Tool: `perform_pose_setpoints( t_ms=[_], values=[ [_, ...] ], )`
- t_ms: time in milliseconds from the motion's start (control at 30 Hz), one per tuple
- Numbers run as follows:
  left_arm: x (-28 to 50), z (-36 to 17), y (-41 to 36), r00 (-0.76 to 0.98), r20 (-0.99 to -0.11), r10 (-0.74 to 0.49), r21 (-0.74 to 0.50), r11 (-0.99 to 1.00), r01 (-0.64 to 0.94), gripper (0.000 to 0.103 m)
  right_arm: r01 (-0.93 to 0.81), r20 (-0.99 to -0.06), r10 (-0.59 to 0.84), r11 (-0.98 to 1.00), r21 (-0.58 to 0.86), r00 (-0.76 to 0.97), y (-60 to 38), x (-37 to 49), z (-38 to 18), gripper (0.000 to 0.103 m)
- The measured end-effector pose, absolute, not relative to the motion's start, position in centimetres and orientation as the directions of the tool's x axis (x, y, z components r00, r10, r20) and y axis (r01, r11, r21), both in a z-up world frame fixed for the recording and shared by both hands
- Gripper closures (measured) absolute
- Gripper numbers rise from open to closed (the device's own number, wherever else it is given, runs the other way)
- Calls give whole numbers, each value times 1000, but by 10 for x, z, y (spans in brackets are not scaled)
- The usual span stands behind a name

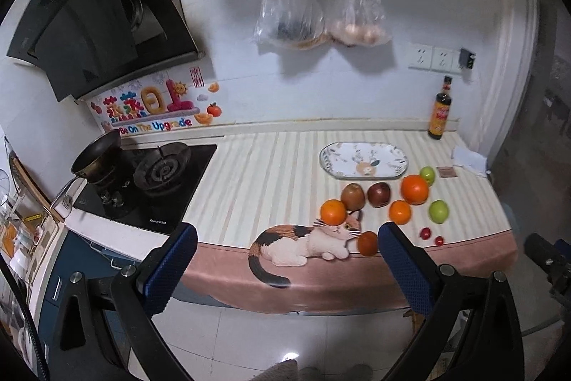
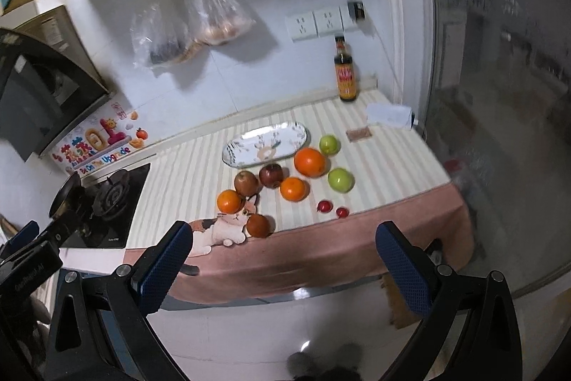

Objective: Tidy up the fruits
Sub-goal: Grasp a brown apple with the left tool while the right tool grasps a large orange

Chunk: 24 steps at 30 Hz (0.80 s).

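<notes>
Both my grippers' fingers point(image 1: 403, 266) are apart, empty — I'd approach the large round orange point(image 2: 309, 161) squarely, beside the oval patterned plate point(image 2: 235, 149).

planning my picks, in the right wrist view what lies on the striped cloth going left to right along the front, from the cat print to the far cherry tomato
cat print → dark orange fruit at the cloth's edge → first cherry tomato → second cherry tomato. Both grippers, left and right, are open and hold nothing.
</notes>
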<state>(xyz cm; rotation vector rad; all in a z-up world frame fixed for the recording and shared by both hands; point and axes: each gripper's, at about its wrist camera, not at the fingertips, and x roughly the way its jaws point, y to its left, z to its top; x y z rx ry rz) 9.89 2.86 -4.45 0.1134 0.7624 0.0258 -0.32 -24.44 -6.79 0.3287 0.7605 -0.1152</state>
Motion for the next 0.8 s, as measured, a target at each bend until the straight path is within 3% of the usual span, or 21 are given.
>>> perform_pose_setpoints(
  t_ms=[200, 367, 567, 800],
  values=[
    [164, -78, 32, 629, -777, 9, 37, 999, 30, 0, 249, -754, 17, 939, 238, 656, -253, 52, -112, 0],
    [233, -106, 7, 559, -828, 45, 88, 995, 50, 0, 270, -797, 95, 911, 311, 597, -276, 115, -151, 0],
    [325, -156, -41, 447, -890, 91, 162, 979, 124, 0, 258, -848, 120, 922, 288, 516, -307, 230, -195, 0],
    [404, -228, -117, 312, -939, 144, 251, 908, 336, 1, 206, -917, 169, 944, 256, 361, -344, 365, -274, 1]
  ],
)
